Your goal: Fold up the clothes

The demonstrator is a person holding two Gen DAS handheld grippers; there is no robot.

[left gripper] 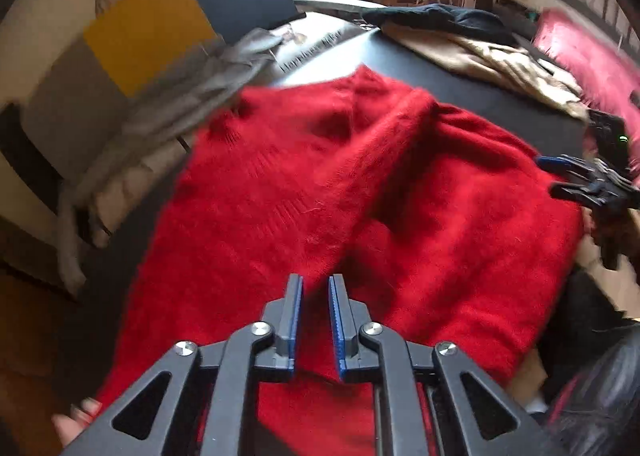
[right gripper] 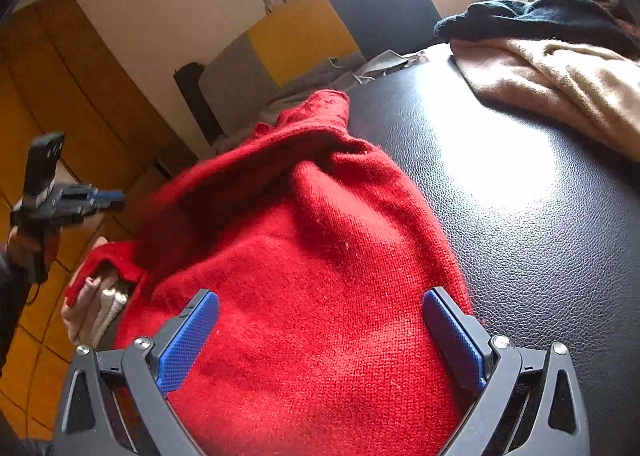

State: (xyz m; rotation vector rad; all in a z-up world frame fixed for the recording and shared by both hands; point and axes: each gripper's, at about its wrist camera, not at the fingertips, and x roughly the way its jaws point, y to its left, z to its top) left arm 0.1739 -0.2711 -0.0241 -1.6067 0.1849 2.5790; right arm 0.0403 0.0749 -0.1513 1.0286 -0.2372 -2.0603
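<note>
Red sweater (left gripper: 320,184), grey cloth (left gripper: 208,80) printed "Happiness"

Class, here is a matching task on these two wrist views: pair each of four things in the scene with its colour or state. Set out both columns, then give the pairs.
Things:
1. sweater
2. tan garment
3. left gripper
4. right gripper

States:
A. jaws wide apart over the knit
B. red, spread on the black surface
C. jaws nearly together, nothing between them
D. lying beneath a dark garment

Pairs: 1-B, 2-D, 3-C, 4-A
</note>
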